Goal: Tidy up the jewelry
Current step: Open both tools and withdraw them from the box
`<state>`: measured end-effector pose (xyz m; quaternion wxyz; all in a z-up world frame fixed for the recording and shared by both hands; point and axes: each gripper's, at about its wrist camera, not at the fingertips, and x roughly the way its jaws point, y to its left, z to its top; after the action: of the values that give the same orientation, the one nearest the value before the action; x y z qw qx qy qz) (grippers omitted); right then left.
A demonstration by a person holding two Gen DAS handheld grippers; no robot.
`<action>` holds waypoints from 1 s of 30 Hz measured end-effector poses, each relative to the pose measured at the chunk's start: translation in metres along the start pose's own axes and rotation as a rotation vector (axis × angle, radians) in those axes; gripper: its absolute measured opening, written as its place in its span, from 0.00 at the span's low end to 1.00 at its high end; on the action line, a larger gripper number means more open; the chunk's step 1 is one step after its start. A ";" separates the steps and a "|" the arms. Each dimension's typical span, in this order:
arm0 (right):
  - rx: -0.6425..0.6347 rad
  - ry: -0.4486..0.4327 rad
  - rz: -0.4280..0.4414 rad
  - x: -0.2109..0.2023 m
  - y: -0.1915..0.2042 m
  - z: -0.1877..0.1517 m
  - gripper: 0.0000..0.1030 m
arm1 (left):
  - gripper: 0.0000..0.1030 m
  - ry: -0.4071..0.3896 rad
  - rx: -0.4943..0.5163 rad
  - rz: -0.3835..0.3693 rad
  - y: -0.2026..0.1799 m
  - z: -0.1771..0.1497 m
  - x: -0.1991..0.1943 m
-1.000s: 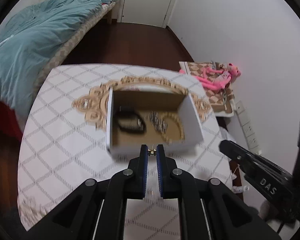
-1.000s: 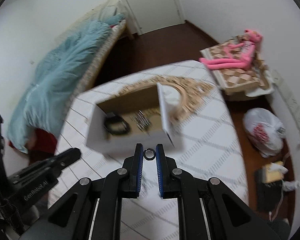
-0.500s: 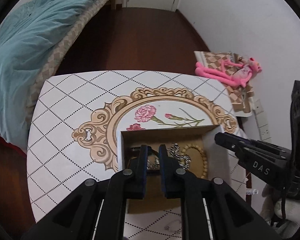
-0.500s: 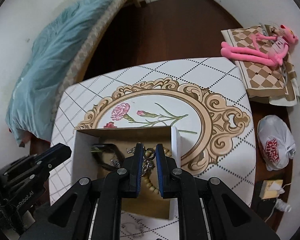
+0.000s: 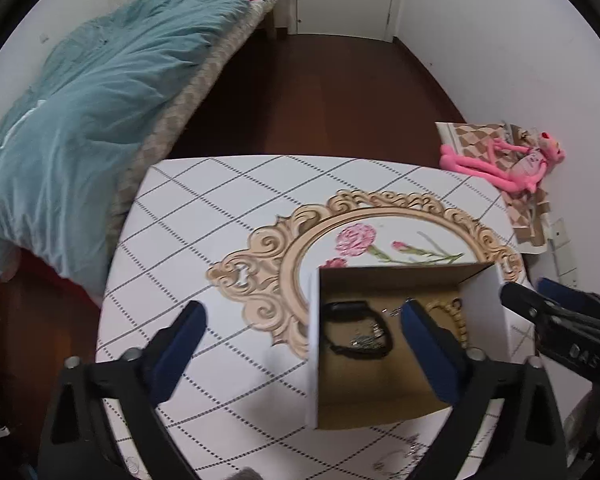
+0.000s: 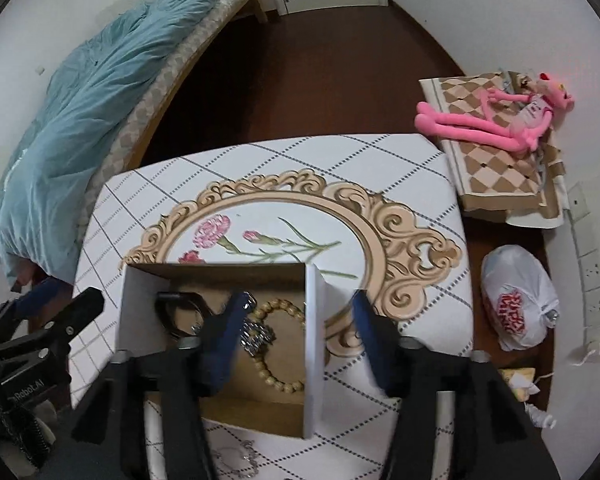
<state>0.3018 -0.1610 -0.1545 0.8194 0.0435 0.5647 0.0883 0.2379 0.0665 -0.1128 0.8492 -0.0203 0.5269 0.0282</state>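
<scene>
An open white cardboard box (image 5: 313, 344) (image 6: 314, 320) stands on the patterned table. Inside lie a black watch (image 5: 354, 334) (image 6: 176, 314), a silver chain bracelet (image 6: 256, 334) and a wooden bead bracelet (image 6: 278, 344) (image 5: 458, 320). My left gripper (image 5: 302, 324) is open wide and empty, its fingers straddling the box's left wall. My right gripper (image 6: 300, 312) is open wide and empty, its fingers straddling the box's right wall. Loose silver jewelry (image 6: 236, 460) (image 5: 400, 460) lies on the table in front of the box.
The table (image 5: 220, 208) has a white grid pattern and an ornate beige frame with flowers. A bed with a teal duvet (image 5: 84, 120) is at the left. A pink plush toy (image 6: 496, 120) lies on a checkered box at right. A white plastic bag (image 6: 518, 312) sits on the floor.
Both grippers were shut on small rings above the box; now both are open wide and empty. Both views have pulled back, with the left gripper shifted leftward.
</scene>
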 end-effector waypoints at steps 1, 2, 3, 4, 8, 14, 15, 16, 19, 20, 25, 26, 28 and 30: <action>-0.016 -0.003 -0.027 -0.001 0.001 -0.006 0.83 | 0.99 -0.005 0.003 0.007 0.000 -0.003 -0.001; -0.027 0.000 -0.046 -0.001 0.003 -0.010 0.87 | 0.99 -0.011 0.006 0.023 0.001 -0.007 -0.001; -0.036 0.004 -0.069 -0.001 0.004 -0.015 0.91 | 0.99 -0.016 0.007 0.034 0.001 -0.010 -0.002; -0.046 0.007 -0.093 0.000 0.006 -0.021 0.91 | 0.99 -0.023 0.011 0.042 0.000 -0.014 -0.002; -0.076 0.009 -0.133 0.002 0.012 -0.041 0.97 | 0.99 -0.013 0.014 0.041 -0.001 -0.027 -0.001; -0.065 -0.010 -0.127 -0.009 0.016 -0.058 0.97 | 0.99 -0.018 0.004 0.043 0.001 -0.043 -0.011; -0.060 -0.019 -0.123 -0.013 0.016 -0.060 0.97 | 0.99 -0.022 0.005 0.040 0.001 -0.045 -0.014; -0.056 -0.028 -0.126 -0.017 0.017 -0.061 0.97 | 0.99 -0.030 0.009 0.037 0.000 -0.047 -0.018; -0.051 -0.074 -0.139 -0.035 0.016 -0.068 0.97 | 0.99 -0.060 0.010 0.045 0.000 -0.054 -0.032; -0.048 -0.090 -0.144 -0.041 0.016 -0.071 0.97 | 0.99 -0.069 0.009 0.043 0.000 -0.056 -0.036; -0.048 -0.169 -0.179 -0.075 0.016 -0.082 0.97 | 0.99 -0.120 -0.009 0.033 0.000 -0.068 -0.065; -0.047 -0.180 -0.183 -0.080 0.017 -0.083 0.97 | 0.99 -0.131 -0.010 0.030 -0.001 -0.070 -0.071; -0.045 -0.208 -0.185 -0.094 0.017 -0.088 0.97 | 0.99 -0.156 -0.011 0.030 -0.002 -0.073 -0.083; -0.042 -0.243 -0.191 -0.110 0.018 -0.094 0.97 | 0.99 -0.172 -0.012 0.018 -0.003 -0.075 -0.094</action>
<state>0.1739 -0.1676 -0.0841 0.8872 -0.0172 0.4609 0.0157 0.1290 0.0562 -0.0620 0.8908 -0.0183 0.4521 0.0407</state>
